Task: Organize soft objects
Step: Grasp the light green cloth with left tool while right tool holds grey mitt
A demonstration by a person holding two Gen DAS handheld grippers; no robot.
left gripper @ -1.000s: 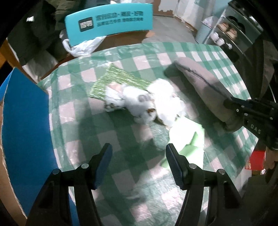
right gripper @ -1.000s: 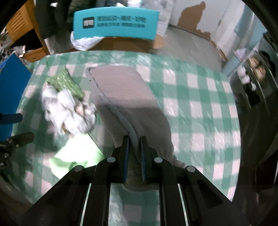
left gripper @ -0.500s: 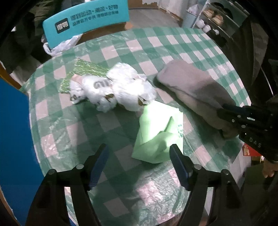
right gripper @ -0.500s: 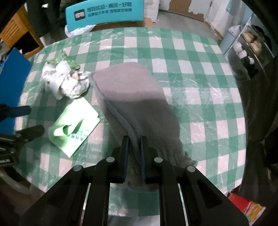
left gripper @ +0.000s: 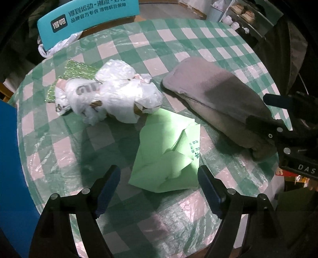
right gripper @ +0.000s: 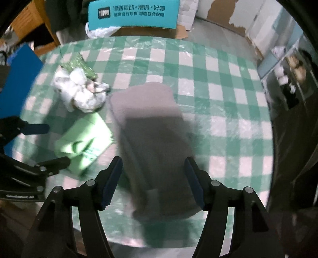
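A folded grey fleece cloth (right gripper: pixel 153 139) lies on the green checked table (right gripper: pixel 228 99); it also shows in the left wrist view (left gripper: pixel 214 97). My right gripper (right gripper: pixel 153 180) is open, its fingers on either side of the cloth's near end. A light green bag (left gripper: pixel 169 150) lies flat just ahead of my open, empty left gripper (left gripper: pixel 159 188). A crumpled white plastic bag (left gripper: pixel 111 95) sits beyond it, partly on a shiny green packet (left gripper: pixel 79 69).
A blue panel (left gripper: pixel 12 158) stands along the table's left edge. A teal box with white print (right gripper: pixel 133 13) and a cardboard box stand behind the table. Shelves with shoes (right gripper: pixel 288 75) stand at the right.
My right gripper has opened and let go of the grey cloth, which now lies on the table. My left gripper has drawn back, bringing the green bag between its fingers.
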